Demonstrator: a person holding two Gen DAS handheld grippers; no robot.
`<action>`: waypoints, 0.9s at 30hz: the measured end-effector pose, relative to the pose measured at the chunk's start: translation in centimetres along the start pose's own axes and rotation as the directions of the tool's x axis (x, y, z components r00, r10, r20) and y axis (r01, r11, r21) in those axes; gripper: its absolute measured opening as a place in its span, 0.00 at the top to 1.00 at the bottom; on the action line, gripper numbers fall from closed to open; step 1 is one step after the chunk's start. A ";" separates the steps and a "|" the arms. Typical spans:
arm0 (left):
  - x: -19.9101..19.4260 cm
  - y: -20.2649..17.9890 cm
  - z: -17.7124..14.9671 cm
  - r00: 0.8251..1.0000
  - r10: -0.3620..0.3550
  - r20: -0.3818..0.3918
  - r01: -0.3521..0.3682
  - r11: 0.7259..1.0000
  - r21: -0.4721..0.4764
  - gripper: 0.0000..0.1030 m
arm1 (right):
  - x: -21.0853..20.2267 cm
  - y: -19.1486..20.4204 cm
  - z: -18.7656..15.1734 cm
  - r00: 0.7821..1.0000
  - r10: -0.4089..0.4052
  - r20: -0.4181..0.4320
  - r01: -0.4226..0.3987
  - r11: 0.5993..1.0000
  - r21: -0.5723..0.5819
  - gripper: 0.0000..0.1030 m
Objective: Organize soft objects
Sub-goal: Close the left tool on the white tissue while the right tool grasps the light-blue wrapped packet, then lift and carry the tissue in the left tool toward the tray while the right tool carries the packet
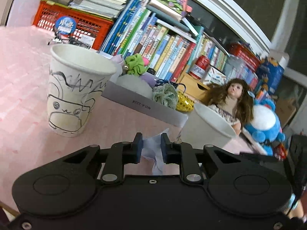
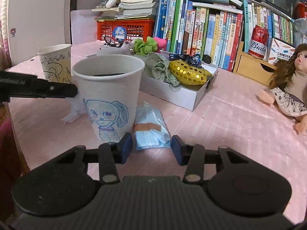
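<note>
The table (image 2: 230, 126) was covered with a pink cloth, creased in places. Along its far edge stood a row of books (image 2: 207, 36), a red crate (image 2: 126, 28) bearing loose stacked books, a beer can (image 2: 258, 42) on a small wooden drawer unit (image 2: 249, 67), and a window frame behind.

A shallow grey box (image 2: 180, 94) sat towards the far side, holding soft items: a green scrunchie (image 2: 144, 47), a pale green cloth (image 2: 159, 67), a gold sequinned piece (image 2: 188, 72) and dark blue cord (image 2: 184, 57). A doll (image 2: 287, 84) lay near the right edge; in the left wrist view a blue plush toy (image 1: 264, 118) rested beside it.

Two paper cups stood upright: one with black scribbles (image 2: 54, 63) towards the left edge, one with a blue drawing (image 2: 109, 95) nearer the front. A packet of blue masks (image 2: 151, 126) lay flat just right of the blue-drawn cup.

The left gripper (image 1: 151, 147) was pressed together on a thin white tissue (image 1: 153, 153), which hung crumpled between its pads, just left of the blue-drawn cup. The right gripper (image 2: 151, 147) stood partly spread over the near end of the mask packet; its pads sat to either side, and contact could not be confirmed.
</note>
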State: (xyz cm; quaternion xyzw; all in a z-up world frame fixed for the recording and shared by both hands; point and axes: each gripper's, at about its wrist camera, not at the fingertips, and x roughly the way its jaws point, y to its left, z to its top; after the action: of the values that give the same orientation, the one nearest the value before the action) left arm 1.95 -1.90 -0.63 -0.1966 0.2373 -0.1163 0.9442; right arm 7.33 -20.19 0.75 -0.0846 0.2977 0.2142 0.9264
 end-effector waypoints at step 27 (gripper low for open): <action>0.5 -2.3 -2.2 0.998 0.067 0.015 -0.068 0.957 0.283 0.42 | -4.7 6.2 -3.6 0.933 -0.340 0.115 0.307 0.922 0.237 0.21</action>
State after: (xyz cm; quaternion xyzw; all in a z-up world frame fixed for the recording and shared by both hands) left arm 0.99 -4.82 -1.57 -0.0515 0.2224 -0.1164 0.9666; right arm -0.74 -17.26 0.43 -0.0153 0.2286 0.0304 0.9729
